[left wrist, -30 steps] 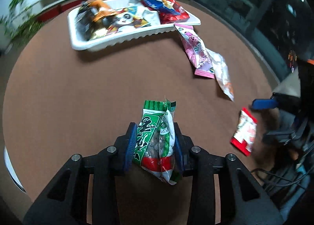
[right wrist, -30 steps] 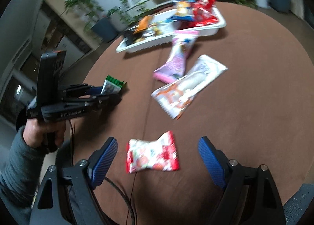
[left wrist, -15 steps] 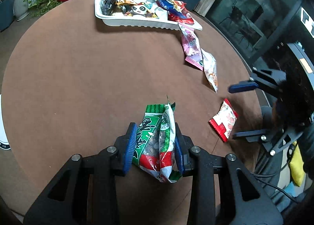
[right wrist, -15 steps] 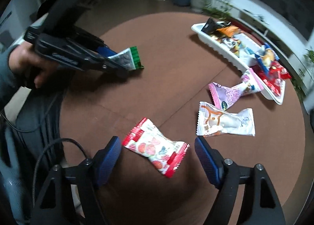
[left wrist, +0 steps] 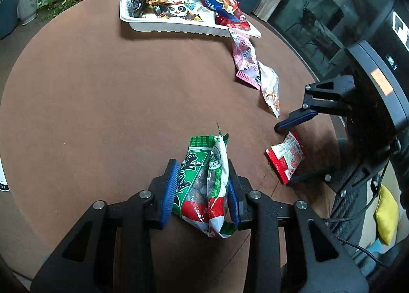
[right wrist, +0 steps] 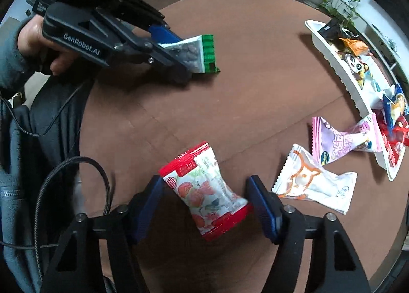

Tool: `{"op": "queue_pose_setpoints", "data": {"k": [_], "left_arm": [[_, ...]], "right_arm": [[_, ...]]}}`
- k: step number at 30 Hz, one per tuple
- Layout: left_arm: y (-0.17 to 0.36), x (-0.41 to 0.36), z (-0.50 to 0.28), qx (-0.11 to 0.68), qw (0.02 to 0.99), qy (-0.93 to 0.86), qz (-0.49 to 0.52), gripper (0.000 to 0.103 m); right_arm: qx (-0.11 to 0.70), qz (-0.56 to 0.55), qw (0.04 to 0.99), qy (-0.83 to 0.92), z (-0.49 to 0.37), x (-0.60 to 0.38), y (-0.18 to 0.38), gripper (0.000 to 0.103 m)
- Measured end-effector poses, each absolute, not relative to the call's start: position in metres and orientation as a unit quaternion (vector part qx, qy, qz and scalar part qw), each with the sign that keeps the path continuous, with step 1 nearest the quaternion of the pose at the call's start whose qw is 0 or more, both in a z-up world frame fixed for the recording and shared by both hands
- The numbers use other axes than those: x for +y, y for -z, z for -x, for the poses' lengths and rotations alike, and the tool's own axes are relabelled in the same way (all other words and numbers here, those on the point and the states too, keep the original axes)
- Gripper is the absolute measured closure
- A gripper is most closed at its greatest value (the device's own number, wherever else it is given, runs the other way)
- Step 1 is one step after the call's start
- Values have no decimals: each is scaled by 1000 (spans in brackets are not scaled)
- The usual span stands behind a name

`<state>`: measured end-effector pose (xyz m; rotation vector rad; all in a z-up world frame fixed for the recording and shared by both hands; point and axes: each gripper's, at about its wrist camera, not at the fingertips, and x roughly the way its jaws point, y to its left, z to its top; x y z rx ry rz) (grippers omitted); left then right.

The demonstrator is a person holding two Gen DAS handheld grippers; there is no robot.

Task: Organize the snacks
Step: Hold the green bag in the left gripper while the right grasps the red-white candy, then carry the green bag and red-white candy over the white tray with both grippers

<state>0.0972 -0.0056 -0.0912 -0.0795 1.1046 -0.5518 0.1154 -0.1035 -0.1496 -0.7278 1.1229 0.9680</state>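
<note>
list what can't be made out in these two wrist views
- Green snack bag: its lower end is hidden between the left hand-held gripper pads, left wrist view.
- White tray: far side cut off by the fisheye edge, right wrist view; snacks inside overlap.
- Red strawberry packet: whether the open right hand-held gripper touches it is unclear.
- Pink packet: print too small to read.

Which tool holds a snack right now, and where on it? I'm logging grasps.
The left tool pinches the green packet across its middle. The right tool is open around the red packet, holding nothing.
</note>
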Motion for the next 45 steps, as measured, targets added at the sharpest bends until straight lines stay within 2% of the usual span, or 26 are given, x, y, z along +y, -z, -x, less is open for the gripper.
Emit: {"op": "queue_pose_setpoints", "data": {"k": [5,9,11,18,30,45], "left_arm": [[91,-5,-97,517,815,260,37,71],[91,-5,-97,517,815,260,35,71],[91,-5,-97,516,815,260,33,71],[91,-7,-93,512,817,263,35,71],[81,-8,-92,496,824,268,50,75],[78,4,-96,481,833,261,81,79]], "right_arm": [[510,328,673,-424,-123,-100,148,45],[508,329,674,-422,-112,-94,147,66],[509,325,683,-412,-110,-94,147,67],[505,254,729,-386,-102,-105,142,70],[467,-5,815,-342,-103,-151,107,70],[440,-117,838,-300,-93,-188,104,70]]}}
